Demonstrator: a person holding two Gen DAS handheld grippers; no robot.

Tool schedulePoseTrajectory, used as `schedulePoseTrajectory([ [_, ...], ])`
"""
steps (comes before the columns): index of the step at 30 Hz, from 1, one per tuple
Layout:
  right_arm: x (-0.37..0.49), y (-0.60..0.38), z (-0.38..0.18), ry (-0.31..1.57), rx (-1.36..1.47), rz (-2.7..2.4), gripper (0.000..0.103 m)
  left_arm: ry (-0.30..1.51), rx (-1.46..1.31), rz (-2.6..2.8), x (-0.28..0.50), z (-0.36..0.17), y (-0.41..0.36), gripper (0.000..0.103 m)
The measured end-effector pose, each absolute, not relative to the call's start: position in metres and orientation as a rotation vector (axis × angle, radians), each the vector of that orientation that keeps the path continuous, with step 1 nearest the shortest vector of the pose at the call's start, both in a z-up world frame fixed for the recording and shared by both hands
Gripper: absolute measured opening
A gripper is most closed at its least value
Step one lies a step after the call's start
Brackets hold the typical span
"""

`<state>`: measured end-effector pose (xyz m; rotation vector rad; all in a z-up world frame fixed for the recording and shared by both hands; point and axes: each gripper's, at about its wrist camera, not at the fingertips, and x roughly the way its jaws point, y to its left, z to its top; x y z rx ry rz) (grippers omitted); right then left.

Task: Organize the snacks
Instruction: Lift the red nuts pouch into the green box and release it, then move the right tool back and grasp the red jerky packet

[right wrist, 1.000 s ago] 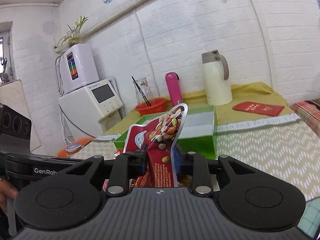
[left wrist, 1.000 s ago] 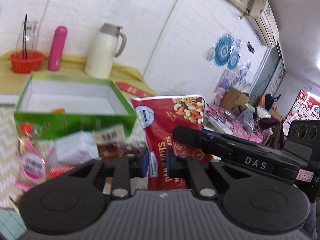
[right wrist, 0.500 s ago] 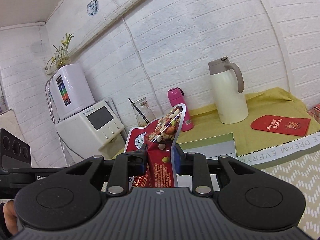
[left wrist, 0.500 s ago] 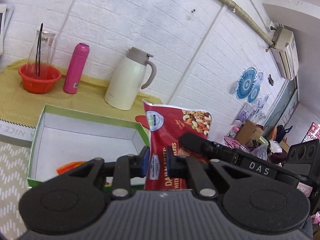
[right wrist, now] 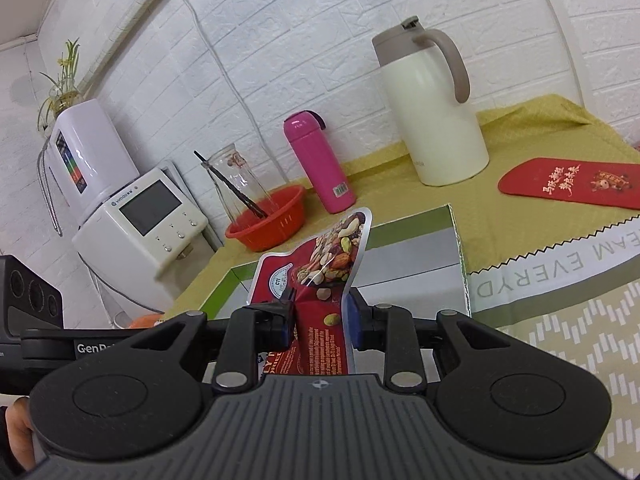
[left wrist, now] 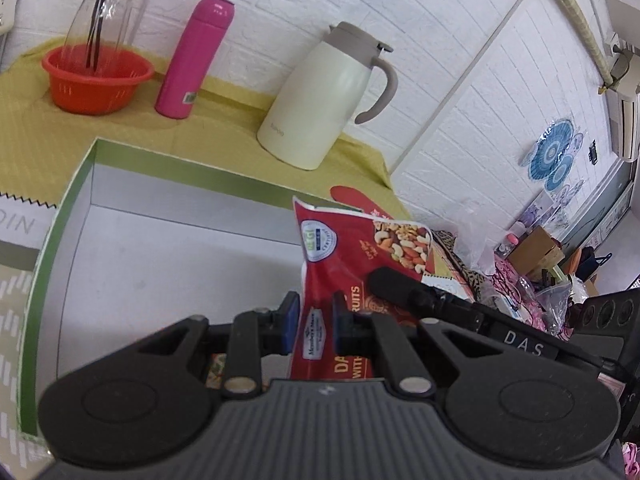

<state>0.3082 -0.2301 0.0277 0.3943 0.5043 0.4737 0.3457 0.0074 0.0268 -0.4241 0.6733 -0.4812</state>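
Note:
A red bag of mixed nuts [left wrist: 352, 264] is held upright by both grippers over the green-rimmed white box [left wrist: 72, 200]. My left gripper [left wrist: 314, 324] is shut on the bag's left edge. My right gripper [right wrist: 320, 316] is shut on the other edge of the same bag [right wrist: 320, 268]. The right gripper's black arm shows in the left wrist view [left wrist: 460, 308], just right of the bag. The box [right wrist: 416, 224] lies below and ahead of both grippers; its floor is mostly bare, with a small snack packet [left wrist: 216, 372] under the left gripper.
On the yellow cloth behind the box stand a cream thermos jug [left wrist: 320, 100], a pink bottle [left wrist: 192, 56] and a red basket [left wrist: 96, 76] with a glass carafe. A red envelope [right wrist: 572, 184] lies right of the box. A white appliance [right wrist: 136, 224] stands at the left.
Both grippers have lifted the nut bag from the table and carried it forward over the box. The loose snacks in front of the box have dropped out of view.

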Motion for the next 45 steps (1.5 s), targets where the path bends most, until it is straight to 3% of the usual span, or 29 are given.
schedulePoseTrajectory([
  [4, 0.320, -0.228, 0.016, 0.533, 0.372, 0.454, 0.050, 0.707, -0.428, -0.475, 0.358, 0.014, 0.008, 0.006],
  [5, 0.321, -0.226, 0.015, 0.529, 0.350, 0.455, 0.053, 0.710, -0.432, -0.470, 0.359, 0.012, 0.009, 0.012],
  [6, 0.321, -0.224, 0.016, 0.520, 0.329, 0.459, 0.057, 0.709, -0.439, -0.467, 0.360, 0.010, 0.010, 0.036],
  [8, 0.319, -0.221, 0.018, 0.503, 0.293, 0.447, 0.088, 0.689, -0.475, -0.432, 0.357, 0.011, 0.014, 0.074],
  [9, 0.317, -0.221, 0.021, 0.485, 0.283, 0.423, 0.103, 0.650, -0.505, -0.395, 0.351, 0.013, 0.018, 0.078],
  [10, 0.314, -0.222, 0.024, 0.463, 0.274, 0.403, 0.103, 0.622, -0.512, -0.395, 0.346, 0.017, 0.021, 0.083],
  [11, 0.311, -0.224, 0.027, 0.440, 0.270, 0.395, 0.103, 0.605, -0.502, -0.395, 0.343, 0.021, 0.023, 0.103],
  [31, 0.165, -0.235, 0.097, 0.257, 0.227, 0.398, 0.103, 0.452, -0.407, -0.332, 0.193, 0.092, 0.042, 0.103],
  [38, 0.109, -0.232, 0.064, 0.338, 0.215, 0.423, 0.103, 0.482, -0.383, -0.335, 0.131, 0.062, 0.049, 0.103],
  [45, 0.086, -0.202, 0.010, 0.538, 0.215, 0.476, 0.103, 0.572, -0.496, -0.288, 0.099, 0.014, 0.071, 0.103],
])
